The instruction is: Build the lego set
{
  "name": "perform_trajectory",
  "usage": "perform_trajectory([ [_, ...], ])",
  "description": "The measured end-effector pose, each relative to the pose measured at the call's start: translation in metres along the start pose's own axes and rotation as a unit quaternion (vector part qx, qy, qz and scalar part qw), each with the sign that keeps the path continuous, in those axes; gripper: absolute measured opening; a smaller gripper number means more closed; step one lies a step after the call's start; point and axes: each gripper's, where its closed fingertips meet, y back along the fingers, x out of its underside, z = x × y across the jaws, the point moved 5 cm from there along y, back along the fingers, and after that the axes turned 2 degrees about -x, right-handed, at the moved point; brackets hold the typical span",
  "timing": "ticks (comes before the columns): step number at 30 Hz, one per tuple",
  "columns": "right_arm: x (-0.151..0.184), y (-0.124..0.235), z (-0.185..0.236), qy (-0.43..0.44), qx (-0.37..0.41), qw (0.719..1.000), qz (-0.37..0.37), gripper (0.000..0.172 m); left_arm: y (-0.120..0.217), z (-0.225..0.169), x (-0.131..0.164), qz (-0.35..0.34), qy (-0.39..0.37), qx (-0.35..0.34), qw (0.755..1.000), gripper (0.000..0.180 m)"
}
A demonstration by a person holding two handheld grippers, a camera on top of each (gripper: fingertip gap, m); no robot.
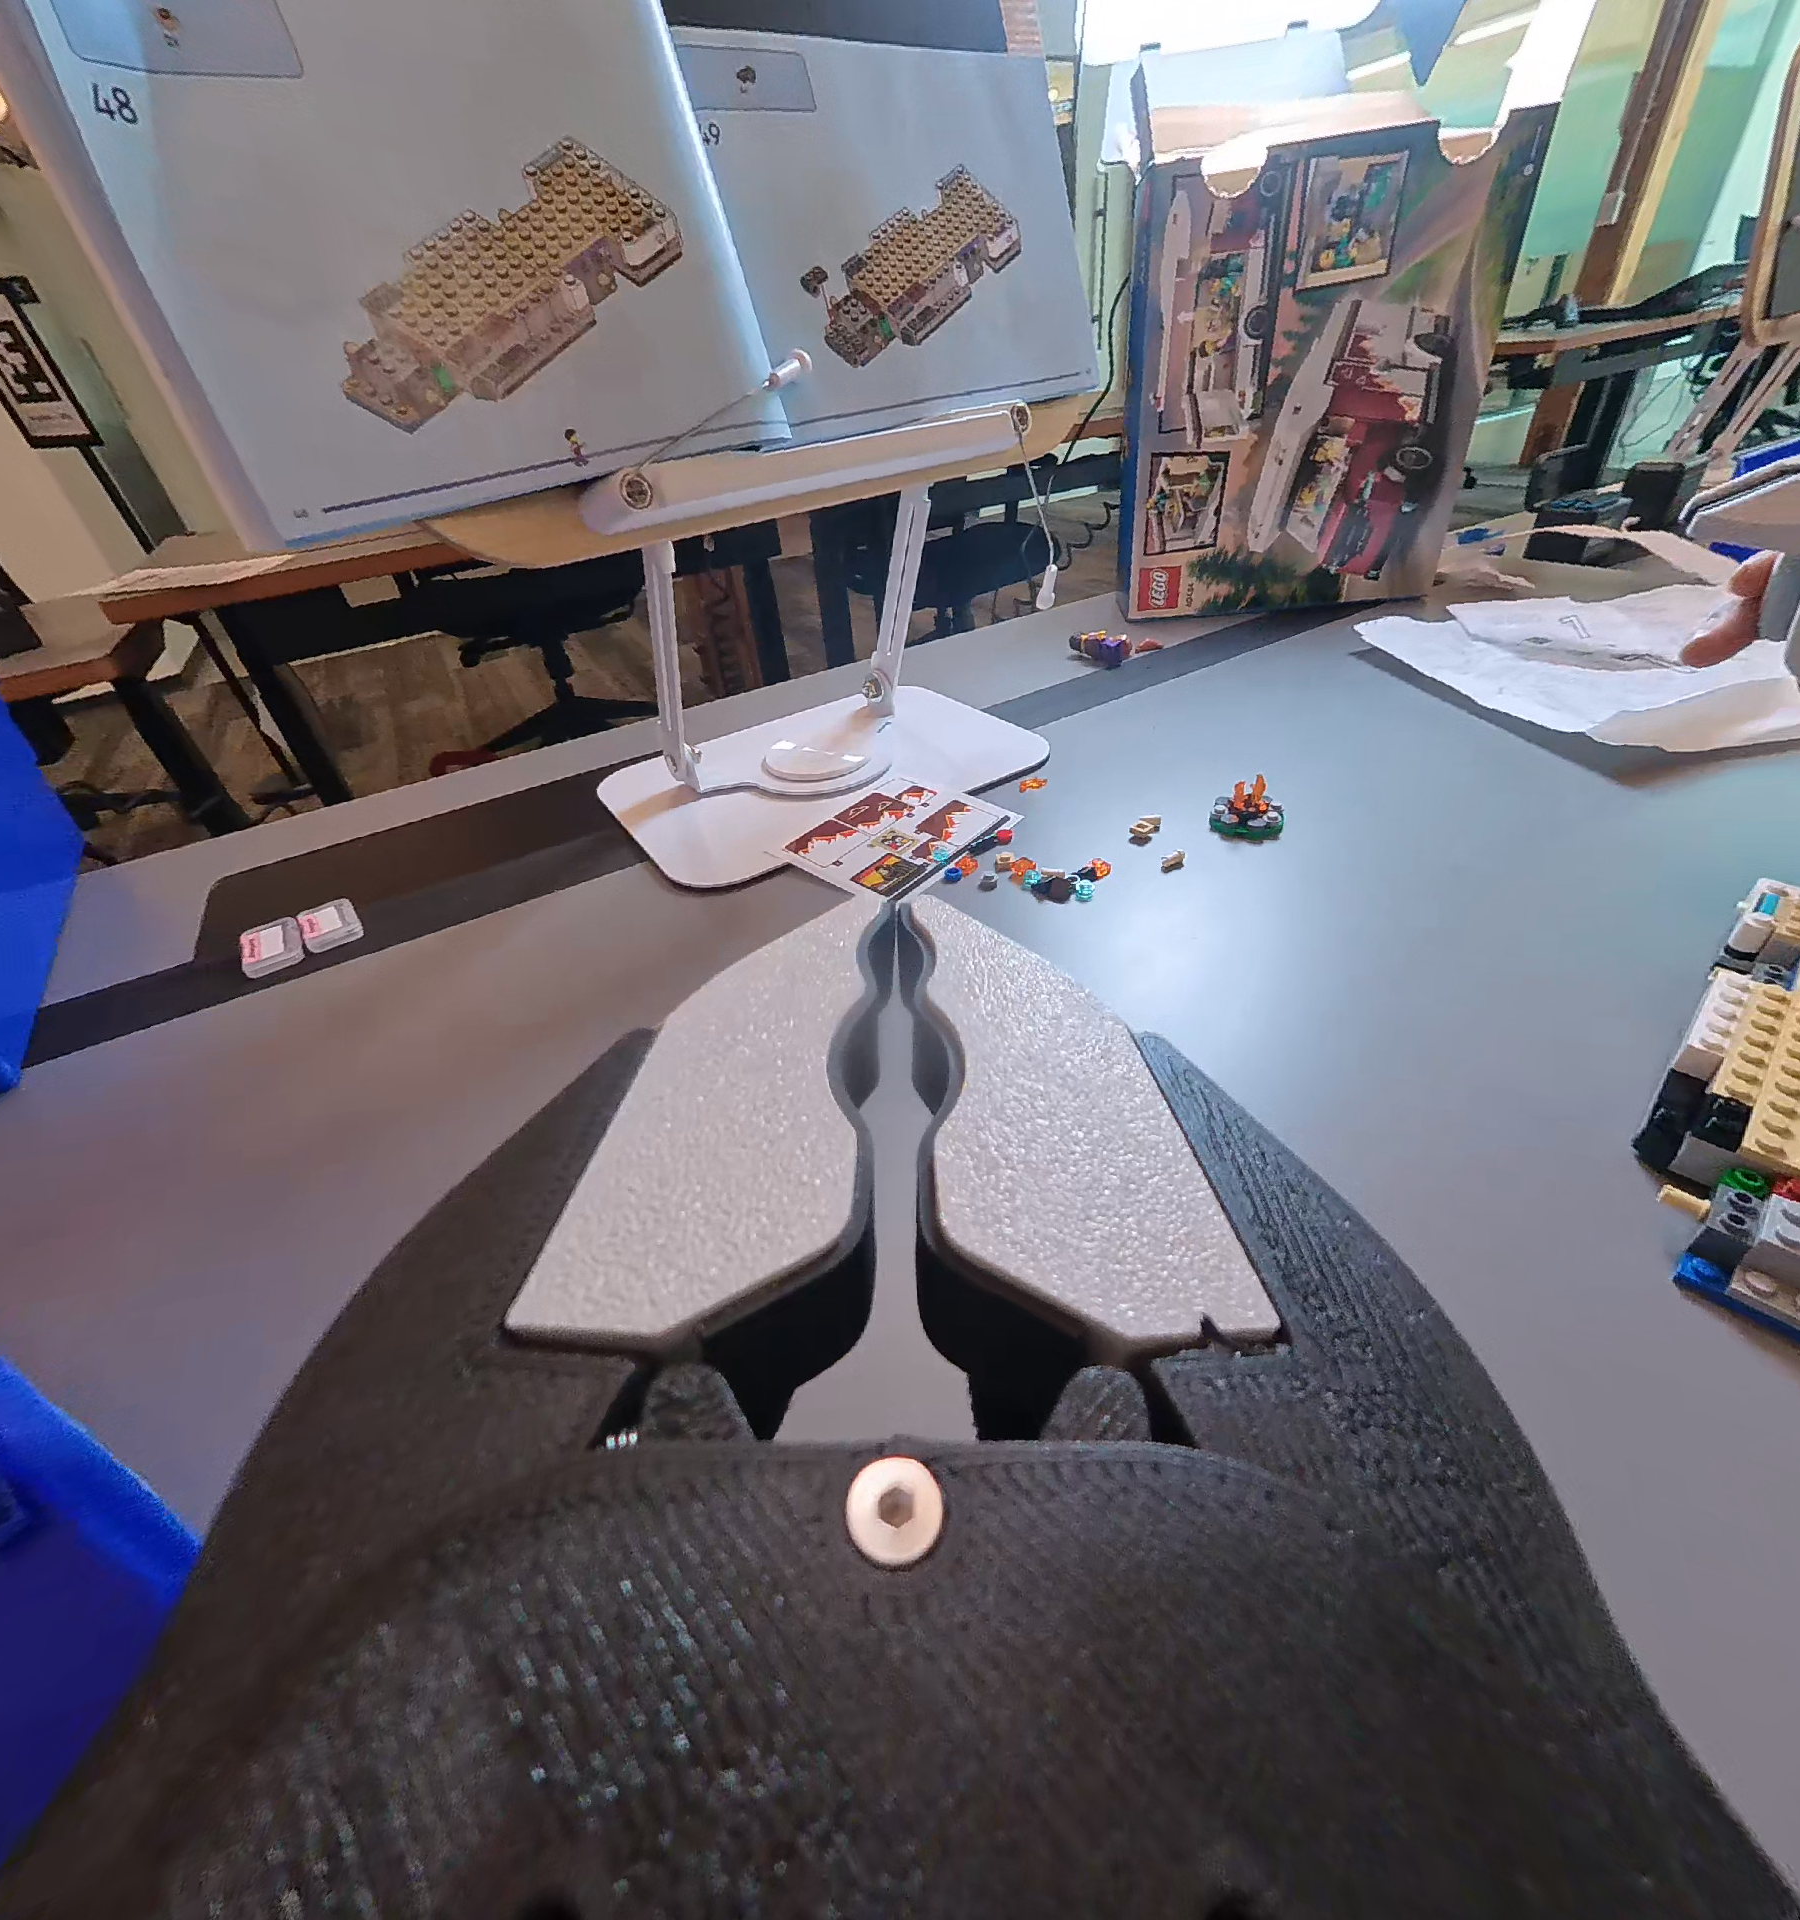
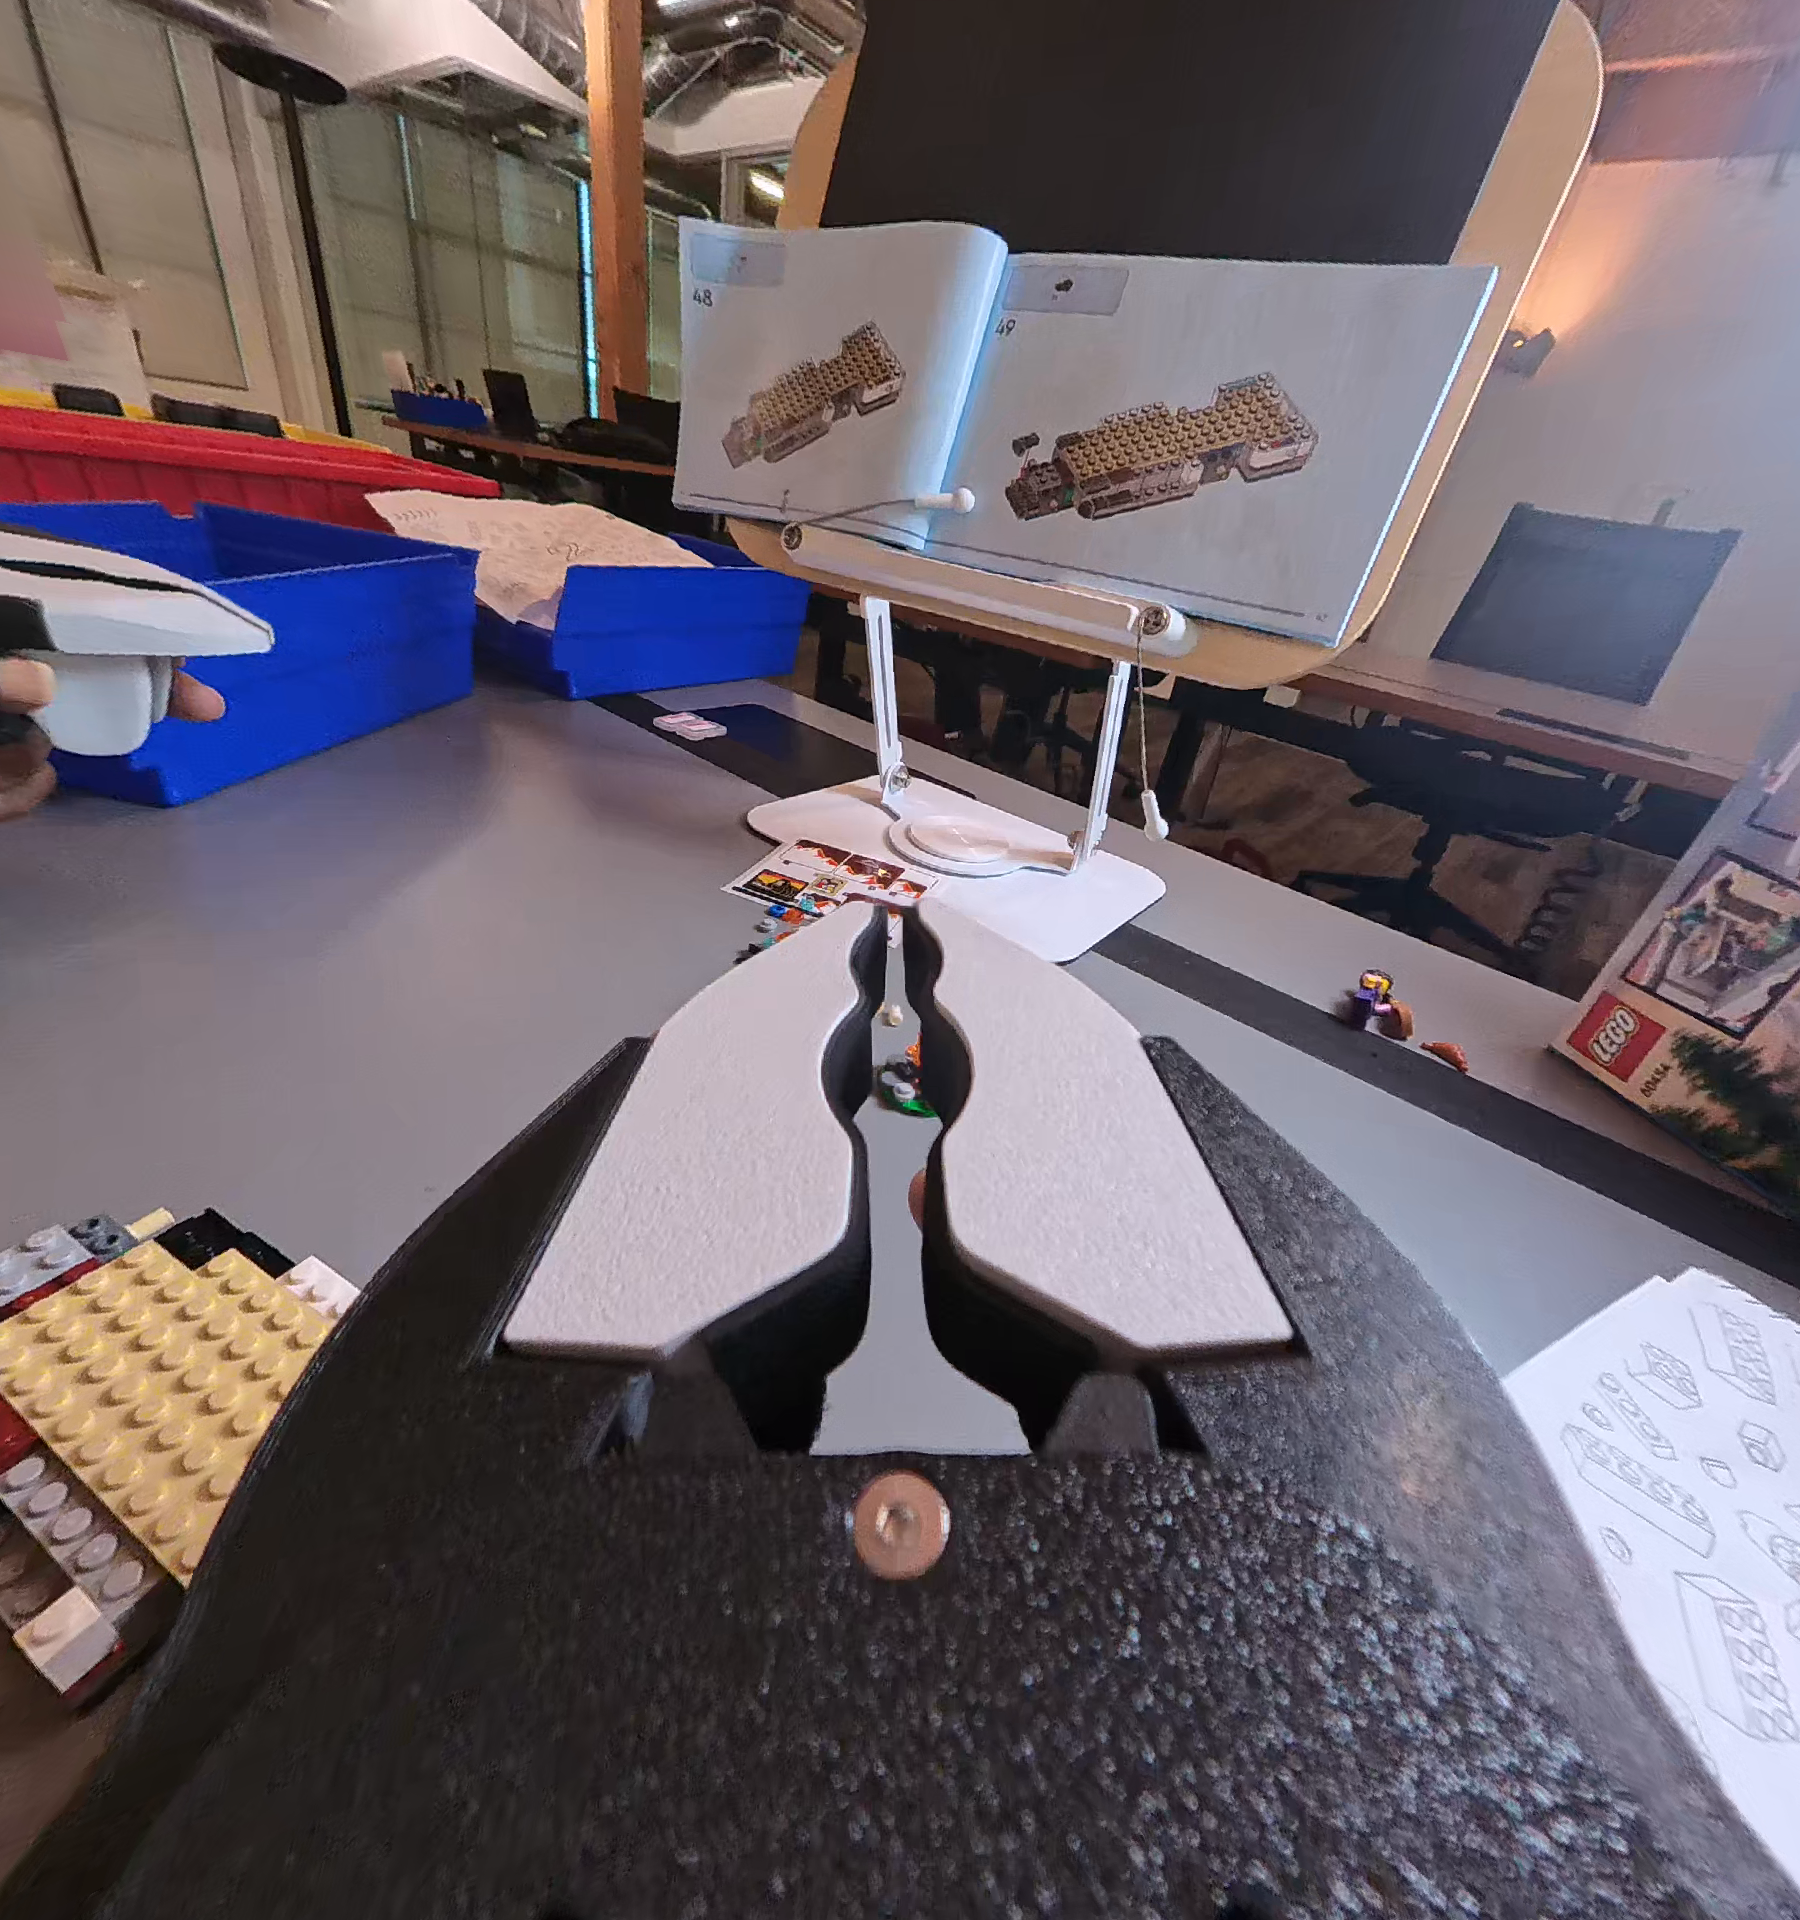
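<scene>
Grey tabletop [image 1: 1395, 1039], blue bins [image 2: 356, 623], open-plan office

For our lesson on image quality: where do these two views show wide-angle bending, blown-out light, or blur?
Left wrist view: the table edge bows, the window above the box is blown out. Right wrist view: the far-left background is smeared, the stand stays sharp.

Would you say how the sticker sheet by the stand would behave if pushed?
The sticker sheet looks thin and flat, so probably floppy and light. It partly overlaps the stand's base, so it would likely slide easily, scattering the small pieces beside it.
</scene>
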Motion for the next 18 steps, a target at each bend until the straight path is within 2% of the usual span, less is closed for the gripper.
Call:
perform_trajectory([
  [10,0.014,-0.004,-0.005,-0.028,0.005,0.999,0.025,0.008,0.001,0.002,-0.002,-0.003,0.015,0.006,1.0,0.004],
  [18,0.013,-0.003,-0.006,-0.028,0.001,1.0,0.015,0.016,0.003,0.003,-0.005,-0.011,0.016,0.007,1.0,0.01],
])
